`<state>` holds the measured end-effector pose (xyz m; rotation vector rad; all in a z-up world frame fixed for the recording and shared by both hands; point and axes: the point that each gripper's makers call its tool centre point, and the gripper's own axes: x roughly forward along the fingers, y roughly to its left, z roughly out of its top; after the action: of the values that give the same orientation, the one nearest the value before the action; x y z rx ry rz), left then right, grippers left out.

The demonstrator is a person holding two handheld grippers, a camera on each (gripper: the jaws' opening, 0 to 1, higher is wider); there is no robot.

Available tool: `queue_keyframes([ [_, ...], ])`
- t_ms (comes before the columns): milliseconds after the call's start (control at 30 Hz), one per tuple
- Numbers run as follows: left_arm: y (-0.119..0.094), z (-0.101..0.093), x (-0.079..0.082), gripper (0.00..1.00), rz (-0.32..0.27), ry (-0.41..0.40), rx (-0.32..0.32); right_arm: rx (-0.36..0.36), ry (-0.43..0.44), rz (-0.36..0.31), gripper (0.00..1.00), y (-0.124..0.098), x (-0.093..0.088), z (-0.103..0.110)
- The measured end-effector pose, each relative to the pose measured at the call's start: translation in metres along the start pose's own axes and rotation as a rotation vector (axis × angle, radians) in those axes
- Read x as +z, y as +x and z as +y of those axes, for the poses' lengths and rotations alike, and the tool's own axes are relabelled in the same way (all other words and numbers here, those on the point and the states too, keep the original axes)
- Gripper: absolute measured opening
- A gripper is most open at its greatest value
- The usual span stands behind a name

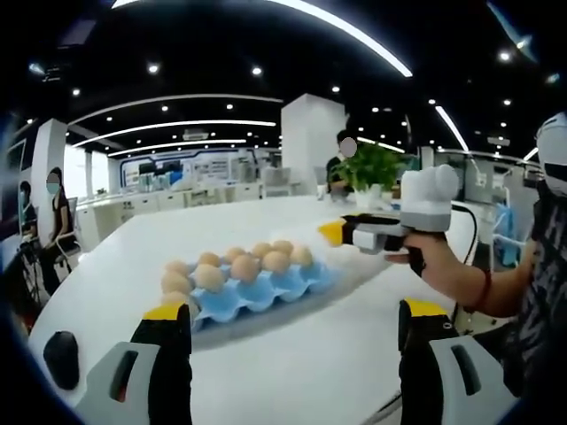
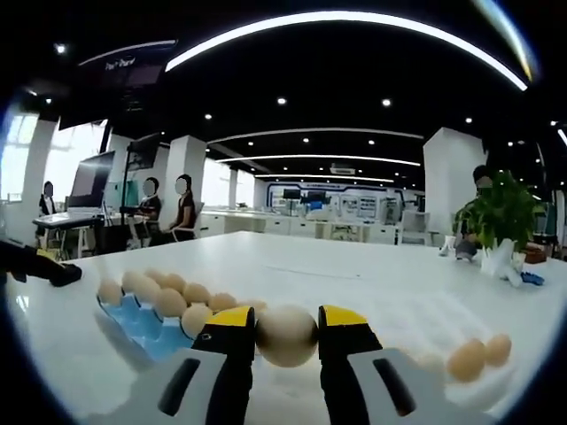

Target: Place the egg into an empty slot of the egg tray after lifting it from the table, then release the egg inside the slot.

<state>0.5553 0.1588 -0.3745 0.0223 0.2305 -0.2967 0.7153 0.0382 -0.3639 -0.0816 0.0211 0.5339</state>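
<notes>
In the right gripper view, the right gripper [image 2: 287,335] squeezes a tan egg [image 2: 286,336] between its yellow-tipped fingers [image 2: 232,317], just beside the near end of the blue egg tray [image 2: 142,326]. The egg tray sits on the white desk [image 2: 354,274] with many eggs in it, and two loose eggs [image 2: 478,356] lie on the desk well to the right of the tray. In the left gripper view, the left gripper [image 1: 295,323] has its fingers wide apart with nothing between them, near the tray.
</notes>
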Motion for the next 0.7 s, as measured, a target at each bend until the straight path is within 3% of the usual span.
queue_keyframes([
  [367,-0.006,0.004,-0.003,0.99,0.01,0.004,0.019,0.141,-0.019,-0.007,0.29,0.008,0.004,0.042],
  [500,-0.007,0.004,-0.002,0.99,0.007,0.006,0.023,0.229,-0.027,-0.025,0.29,0.009,0.01,0.063],
  [700,-0.012,0.008,-0.004,0.99,0.007,0.0,0.037,0.285,-0.039,-0.03,0.29,0.013,0.013,0.086],
])
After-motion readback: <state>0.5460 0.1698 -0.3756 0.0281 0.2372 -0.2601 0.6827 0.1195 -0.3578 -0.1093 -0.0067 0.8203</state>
